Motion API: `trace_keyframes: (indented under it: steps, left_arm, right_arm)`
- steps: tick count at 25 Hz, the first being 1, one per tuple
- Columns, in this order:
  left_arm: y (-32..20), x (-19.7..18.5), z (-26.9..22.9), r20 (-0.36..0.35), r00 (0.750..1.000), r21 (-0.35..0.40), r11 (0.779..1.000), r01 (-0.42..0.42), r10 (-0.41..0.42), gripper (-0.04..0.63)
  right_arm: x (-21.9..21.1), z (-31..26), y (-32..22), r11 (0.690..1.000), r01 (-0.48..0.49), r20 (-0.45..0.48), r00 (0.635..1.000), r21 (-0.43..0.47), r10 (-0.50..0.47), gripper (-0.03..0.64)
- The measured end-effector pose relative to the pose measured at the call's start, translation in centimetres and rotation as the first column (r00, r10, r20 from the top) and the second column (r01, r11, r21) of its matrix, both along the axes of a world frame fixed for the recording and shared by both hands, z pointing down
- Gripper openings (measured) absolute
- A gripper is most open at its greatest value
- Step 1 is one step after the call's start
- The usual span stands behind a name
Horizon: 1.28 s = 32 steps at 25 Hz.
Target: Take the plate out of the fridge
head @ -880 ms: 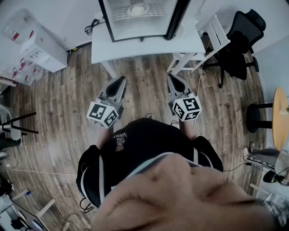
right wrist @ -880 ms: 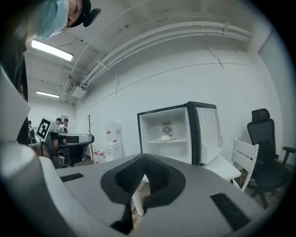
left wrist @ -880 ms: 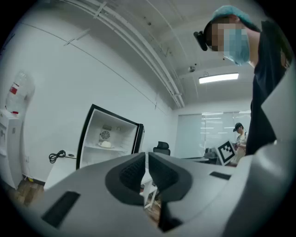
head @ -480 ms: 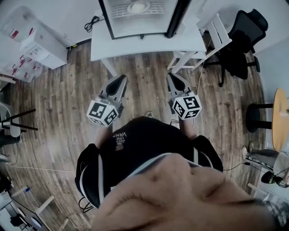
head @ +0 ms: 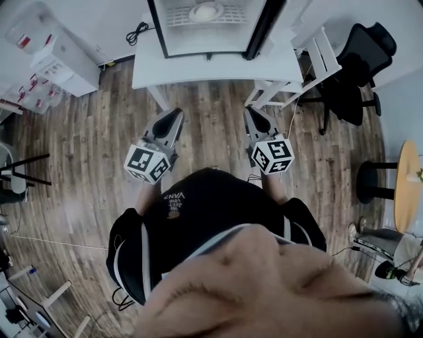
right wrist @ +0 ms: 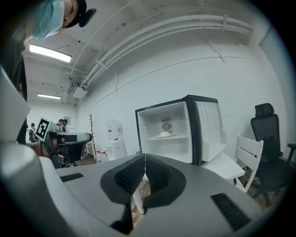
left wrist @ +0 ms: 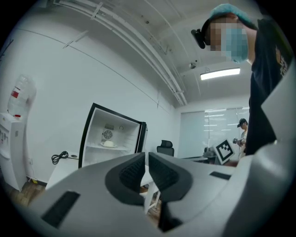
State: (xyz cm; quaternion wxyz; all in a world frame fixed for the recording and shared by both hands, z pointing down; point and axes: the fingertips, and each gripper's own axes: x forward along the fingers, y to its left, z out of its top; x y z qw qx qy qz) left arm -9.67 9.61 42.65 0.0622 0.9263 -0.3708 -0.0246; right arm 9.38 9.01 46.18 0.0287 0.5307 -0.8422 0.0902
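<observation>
A small black-framed fridge stands open on a white table, its door swung to the right. A white plate with something pale on it rests on the fridge's wire shelf; the same plate shows small in both gripper views. My left gripper and right gripper hover side by side above the wooden floor, well short of the table, pointing at the fridge. Both are shut with nothing between the jaws.
A white folding chair and a black office chair stand right of the table. A water dispenser is at the left wall. A round wooden table is at far right. Other people work in the background.
The fridge and table have slid slightly down in the head view as I come nearer. Both grippers keep their pose and stay shut.
</observation>
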Motion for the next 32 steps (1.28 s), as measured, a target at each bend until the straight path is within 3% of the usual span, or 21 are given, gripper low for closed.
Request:
trace_keyframes:
  steps: [21,32]
  left_arm:
    - [-2.0,3.3,1.2,-0.021,0.997,-0.016,0.997,0.080,-0.081,0.032]
    - [-3.1,4.2,1.3,-0.010,0.996,-0.021,0.996,0.092,-0.092,0.032]
  right_arm:
    - [2.4,0.6,-4.0,0.993,0.119,-0.011,0.993,-0.007,-0.119,0.012]
    - [2.8,0.7,-5.6,0.991,0.132,0.011,0.991,0.000,-0.132,0.012]
